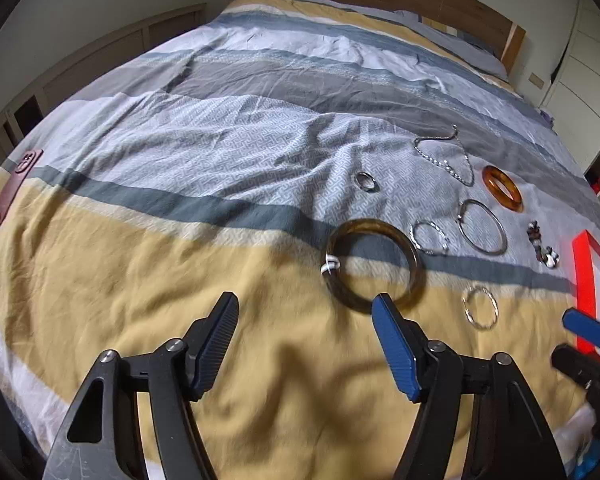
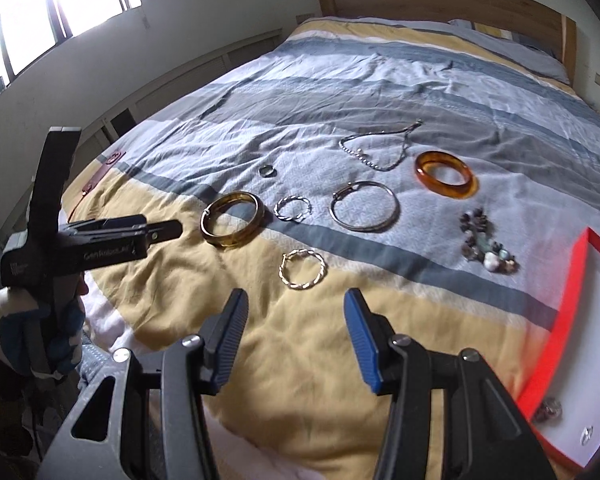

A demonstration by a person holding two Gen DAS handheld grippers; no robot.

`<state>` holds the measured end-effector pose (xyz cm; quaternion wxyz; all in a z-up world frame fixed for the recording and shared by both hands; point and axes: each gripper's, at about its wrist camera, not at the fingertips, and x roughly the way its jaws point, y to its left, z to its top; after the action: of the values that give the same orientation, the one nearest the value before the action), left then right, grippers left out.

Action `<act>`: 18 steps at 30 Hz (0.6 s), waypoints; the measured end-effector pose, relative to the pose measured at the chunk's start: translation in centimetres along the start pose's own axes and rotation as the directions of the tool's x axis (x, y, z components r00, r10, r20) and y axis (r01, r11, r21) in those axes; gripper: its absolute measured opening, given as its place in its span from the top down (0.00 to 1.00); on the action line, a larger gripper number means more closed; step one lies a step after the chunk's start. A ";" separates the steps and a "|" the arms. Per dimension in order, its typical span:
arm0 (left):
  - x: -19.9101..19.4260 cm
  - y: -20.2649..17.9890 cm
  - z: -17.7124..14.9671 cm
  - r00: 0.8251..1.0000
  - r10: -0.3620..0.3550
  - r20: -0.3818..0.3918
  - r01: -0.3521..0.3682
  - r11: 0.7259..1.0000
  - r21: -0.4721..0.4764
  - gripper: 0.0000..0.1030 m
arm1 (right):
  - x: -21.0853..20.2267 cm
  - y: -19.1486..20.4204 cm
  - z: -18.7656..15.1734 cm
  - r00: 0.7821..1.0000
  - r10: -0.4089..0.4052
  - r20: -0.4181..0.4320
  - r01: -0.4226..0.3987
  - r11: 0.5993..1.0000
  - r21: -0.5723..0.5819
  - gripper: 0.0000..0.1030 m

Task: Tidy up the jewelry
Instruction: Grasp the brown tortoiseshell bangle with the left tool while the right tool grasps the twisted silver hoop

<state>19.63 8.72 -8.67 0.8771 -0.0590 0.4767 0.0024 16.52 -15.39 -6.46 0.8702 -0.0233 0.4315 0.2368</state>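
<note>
Eight pieces of jewelry lie loose on a striped bed point(image 2: 340, 340): a dark amber bangle point(image 1: 374, 266), an orange bangle point(image 2: 446, 175), a plain silver bangle point(image 2: 364, 206), two twisted hoops point(image 2: 293, 209) point(image 2: 302, 269), one small ring point(image 2: 267, 170), one chain point(image 2: 380, 146) and one bead cluster point(image 2: 488, 242). Both pairs of tongs, left point(image 1: 304, 344) and right point(image 2: 296, 338), stand apart and empty above the near yellow stripe. Only the right wrist view looks inside the red-rimmed tray point(image 2: 572, 300) at right, where two small pieces rest; only it shows the gloved hand point(image 2: 32, 332).

Both wrist views look steeply down, sharing the bed point(image 1: 220, 240).
</note>
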 end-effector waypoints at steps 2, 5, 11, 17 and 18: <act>1.0 -0.1 0.8 1.000 -0.008 -0.006 0.008 1.000 -0.007 0.37 | 1.3 0.0 0.4 1.000 -0.001 -0.014 0.001 1.000 -0.006 0.53; 2.3 -0.6 1.7 1.000 -0.005 -0.015 0.005 1.000 0.009 0.45 | 2.9 -0.1 0.8 1.000 0.000 -0.030 0.000 1.000 -0.007 0.53; 5.8 -1.0 1.9 0.996 0.027 -0.082 -0.025 1.000 0.016 0.60 | 6.2 -0.4 1.0 0.997 -0.014 -0.080 0.013 1.000 -0.016 0.53; 7.4 -3.0 1.7 0.991 0.121 -0.060 -0.115 0.989 0.089 0.64 | 8.6 -0.8 0.9 0.994 -0.023 -0.107 0.024 1.000 0.002 0.54; 7.4 -3.3 1.7 0.991 0.126 -0.051 -0.120 0.988 0.100 0.70 | 8.7 -0.8 0.9 0.994 -0.026 -0.107 0.026 1.000 0.000 0.56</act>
<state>25.27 5.25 -13.65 0.8630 0.0133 0.5040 0.0317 21.97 -12.48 -12.63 0.8489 -0.0408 0.4772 0.2235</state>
